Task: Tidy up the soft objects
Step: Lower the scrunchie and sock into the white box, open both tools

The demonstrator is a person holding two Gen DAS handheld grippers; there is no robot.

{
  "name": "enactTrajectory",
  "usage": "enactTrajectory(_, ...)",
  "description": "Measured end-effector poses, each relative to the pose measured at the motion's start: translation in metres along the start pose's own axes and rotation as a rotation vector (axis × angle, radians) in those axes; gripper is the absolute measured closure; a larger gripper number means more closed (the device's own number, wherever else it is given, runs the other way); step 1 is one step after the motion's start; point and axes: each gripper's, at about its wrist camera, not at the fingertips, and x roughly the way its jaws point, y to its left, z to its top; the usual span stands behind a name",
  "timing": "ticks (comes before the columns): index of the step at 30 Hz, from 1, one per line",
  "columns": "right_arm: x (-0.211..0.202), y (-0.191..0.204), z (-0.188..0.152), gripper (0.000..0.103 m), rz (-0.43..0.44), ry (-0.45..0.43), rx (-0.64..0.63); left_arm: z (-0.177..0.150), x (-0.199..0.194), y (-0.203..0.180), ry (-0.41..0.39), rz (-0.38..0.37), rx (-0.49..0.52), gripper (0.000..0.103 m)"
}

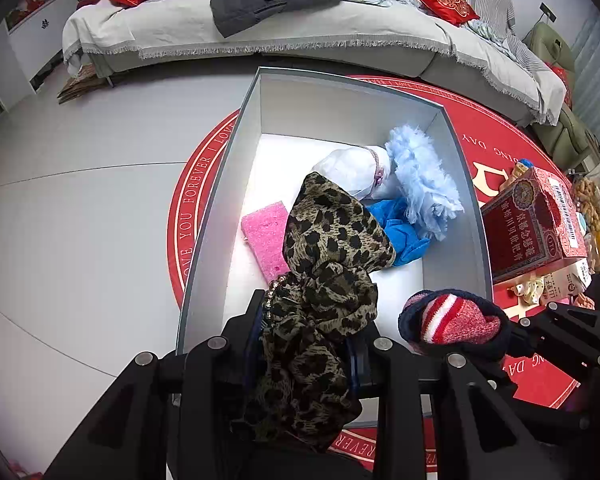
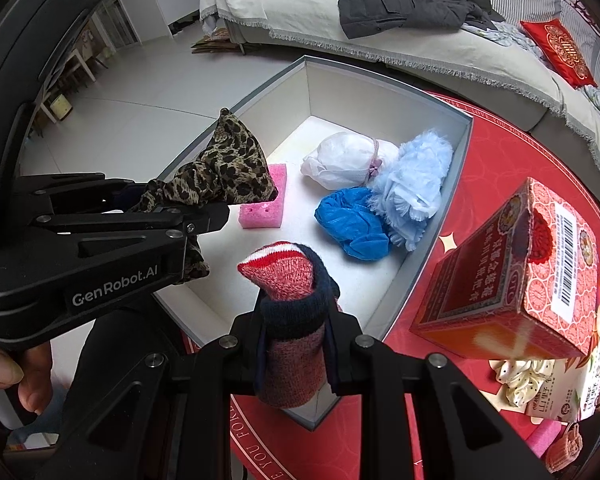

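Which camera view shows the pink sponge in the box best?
The right wrist view: the pink sponge lies on the floor of the grey box, with most of its top and front side in sight. In the left wrist view, the leopard-print cloth held by the left gripper covers part of it.

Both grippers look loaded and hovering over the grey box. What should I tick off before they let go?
1. Left gripper shut on leopard scarf: ok.
2. Right gripper shut on knit sock: ok.
3. Both items above the grey box opening: ok.
4. Bare floor in the box near the sock: ok.
5. Scarf's drop spot free: not ok, it hangs over the pink sponge.
6. Scarf tail free of the left gripper's linkage: cannot tell.
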Motion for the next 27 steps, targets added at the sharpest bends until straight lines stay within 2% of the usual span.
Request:
enactTrajectory(8,0.002,0.0,0.0,0.077,-0.002,0.001,-0.009,0.0,0.001,0.002,0.005,-0.002,-0.001,0.07)
enactTrajectory(9,0.002,0.001,0.0,0.076,0.002,0.002,-0.01,0.0,0.002,0.002,0.006,-0.002,-0.002,0.064)
enactTrajectory(10,0.002,0.0,0.0,0.073,0.003,0.0,-0.01,0.001,0.002,0.002,0.006,-0.001,-0.004,0.06)
enactTrajectory(13,-0.001,-0.001,0.001,0.056,-0.004,-0.016,-0.005,0.001,0.002,0.002,0.007,0.002,0.002,0.059)
enactTrajectory(15,-0.004,-0.002,0.001,0.053,-0.007,-0.028,-0.005,0.001,0.001,0.001,0.007,0.004,0.01,0.058)
enactTrajectory(18,-0.01,-0.001,0.001,0.051,0.0,-0.044,-0.01,0.001,0.0,-0.001,0.006,0.0,0.018,0.029)
enactTrajectory(23,-0.039,-0.005,-0.006,0.046,-0.002,-0.128,-0.018,0.002,-0.02,-0.004,-0.051,-0.021,0.03,0.029)
enactTrajectory(27,-0.07,-0.02,-0.029,0.041,-0.042,-0.199,-0.017,0.0,-0.038,-0.014,-0.089,-0.053,0.07,0.029)
